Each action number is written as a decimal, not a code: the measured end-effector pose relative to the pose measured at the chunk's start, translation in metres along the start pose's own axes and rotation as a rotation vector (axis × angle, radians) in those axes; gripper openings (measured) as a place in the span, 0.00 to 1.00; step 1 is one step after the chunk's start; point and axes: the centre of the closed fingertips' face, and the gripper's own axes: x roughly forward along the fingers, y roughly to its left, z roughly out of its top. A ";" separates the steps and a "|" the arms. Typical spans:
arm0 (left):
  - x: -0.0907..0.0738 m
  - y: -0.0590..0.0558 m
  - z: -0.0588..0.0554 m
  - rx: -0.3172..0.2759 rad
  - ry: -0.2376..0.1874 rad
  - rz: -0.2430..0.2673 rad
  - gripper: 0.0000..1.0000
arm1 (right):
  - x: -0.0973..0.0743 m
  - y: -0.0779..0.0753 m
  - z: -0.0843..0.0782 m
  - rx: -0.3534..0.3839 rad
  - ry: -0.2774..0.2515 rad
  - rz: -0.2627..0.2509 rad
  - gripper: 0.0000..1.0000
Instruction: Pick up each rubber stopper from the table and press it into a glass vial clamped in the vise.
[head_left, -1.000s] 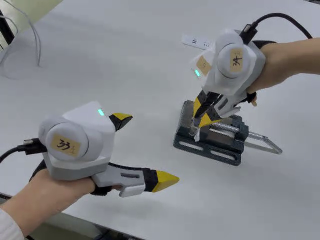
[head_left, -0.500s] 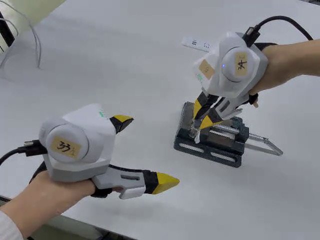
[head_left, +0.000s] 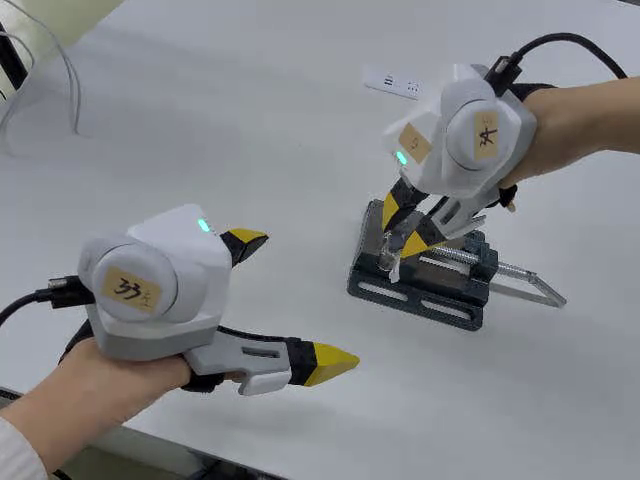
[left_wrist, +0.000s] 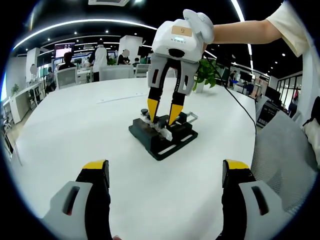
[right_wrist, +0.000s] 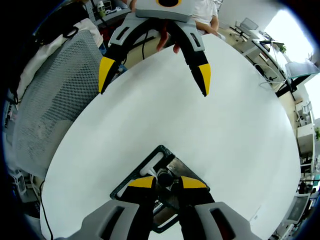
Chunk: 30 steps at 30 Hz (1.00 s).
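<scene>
Now, left grey-and-yellow claw (head_left: 290, 298): lower left, spread wide.
Right claw (head_left: 400, 228): tips slightly apart (over clear glass vial (head_left: 386, 258) in dark vise (head_left: 420, 292)).

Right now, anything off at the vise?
Nothing stands out. The vise sits flat on the table, and the vial stands upright in it, flanked by the right gripper tips.

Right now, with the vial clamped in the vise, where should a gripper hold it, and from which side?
Grip the vial by its top end, which stands clear above the vise, coming straight down from above, where the right gripper is. The vise holds its lower body, so the sides there look blocked.
</scene>
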 end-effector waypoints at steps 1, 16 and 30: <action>0.000 0.001 0.000 0.001 0.001 0.001 0.93 | -0.001 -0.001 0.001 0.008 -0.007 -0.003 0.14; 0.003 0.004 0.002 -0.002 -0.004 0.005 0.93 | -0.015 0.005 0.001 0.145 -0.051 0.048 0.02; 0.003 0.004 0.000 -0.007 0.001 0.005 0.92 | -0.009 0.002 -0.002 0.176 -0.049 0.032 0.00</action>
